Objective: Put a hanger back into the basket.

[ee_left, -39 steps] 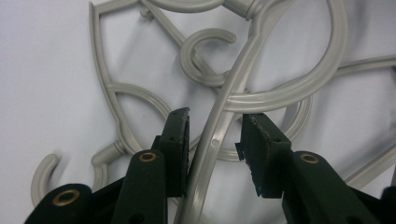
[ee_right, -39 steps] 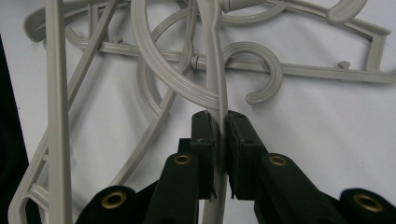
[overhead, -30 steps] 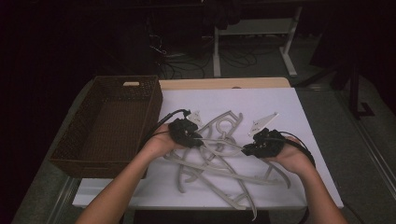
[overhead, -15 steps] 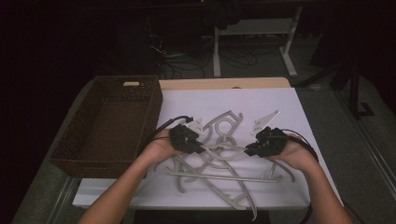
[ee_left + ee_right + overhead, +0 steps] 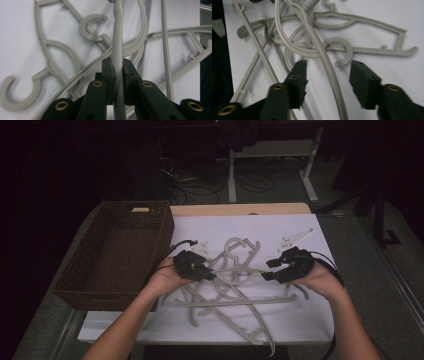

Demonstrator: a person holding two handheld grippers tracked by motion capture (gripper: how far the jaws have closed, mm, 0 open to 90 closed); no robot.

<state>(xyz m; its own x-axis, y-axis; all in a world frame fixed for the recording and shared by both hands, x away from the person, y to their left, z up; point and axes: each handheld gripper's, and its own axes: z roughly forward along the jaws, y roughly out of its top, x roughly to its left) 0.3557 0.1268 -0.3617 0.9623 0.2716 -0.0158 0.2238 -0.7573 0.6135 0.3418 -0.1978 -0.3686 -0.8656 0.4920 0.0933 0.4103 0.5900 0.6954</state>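
Hangers: grey plastic hangers point(image 5: 235, 287) lie in a tangled heap on the white table point(image 5: 310, 320), between the two claws and spreading toward the person from them.
Left claw: the left claw point(image 5: 207, 274) has its jaws pressed together on the held hanger point(image 5: 118, 55), pinching one thin grey bar of it; in the left gripper view the bar runs straight up out of the jaws, over the hooks and arms lying beyond.
Right claw: the right claw point(image 5: 268, 269) stands spread, jaws well apart; in the right gripper view a curved hanger arm point(image 5: 325, 62) passes between them without touching either, and a hook point(image 5: 342, 51) lies just ahead of the tips.
Basket: a brown woven basket point(image 5: 75, 287) sits on the outer side of the left claw, beside the heap; what shows of its inside holds no hanger.
Done so far: one hanger is gripped at one point, but I cannot tell whether it is clear of the table; it looks still interlocked with its neighbours.
Left to do: judging by the layout, nearly everything — close the right claw on a hanger arm, work the held hanger free of the tangle, carry it to the basket, then repeat for the rest.
Risk: crossed arms and hooks will likely drag others along.
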